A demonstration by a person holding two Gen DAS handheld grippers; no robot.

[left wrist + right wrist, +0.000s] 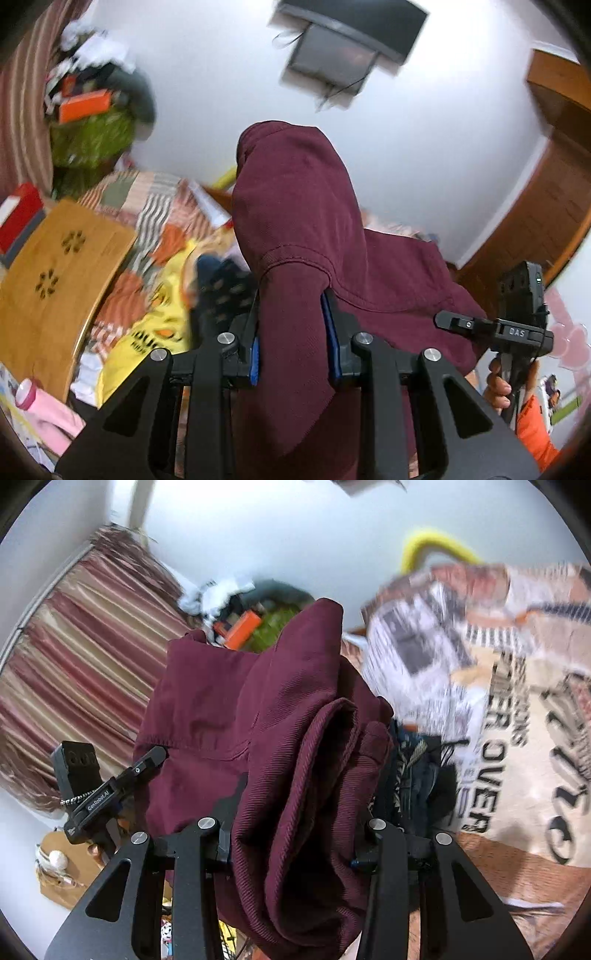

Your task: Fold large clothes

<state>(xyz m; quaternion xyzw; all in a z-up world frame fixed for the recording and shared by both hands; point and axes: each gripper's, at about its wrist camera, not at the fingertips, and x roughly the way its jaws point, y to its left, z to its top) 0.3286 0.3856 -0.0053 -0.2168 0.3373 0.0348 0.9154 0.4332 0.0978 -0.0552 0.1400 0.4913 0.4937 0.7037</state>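
A maroon garment [295, 206] is held aloft between two grippers, filling the centre of both wrist views. In the left wrist view, the left gripper [293, 345] is pinched on a narrow band of the cloth, with the blue pads [254, 360] pressed against it. In the right wrist view, the right gripper [295, 834] is clamped on a thicker bunched roll of the same fabric. The garment is judged to be lifted by two separate points so that it can be spread and laid flat for folding. The cloth is a deep wine colour, finely ribbed, with stitched hems visible; it hangs in loose folds and is not yet flattened. Below, at the left and lower left of the left view, a patchwork bedcover [155, 206] and a yellow item [162, 314] are seen, blurred.
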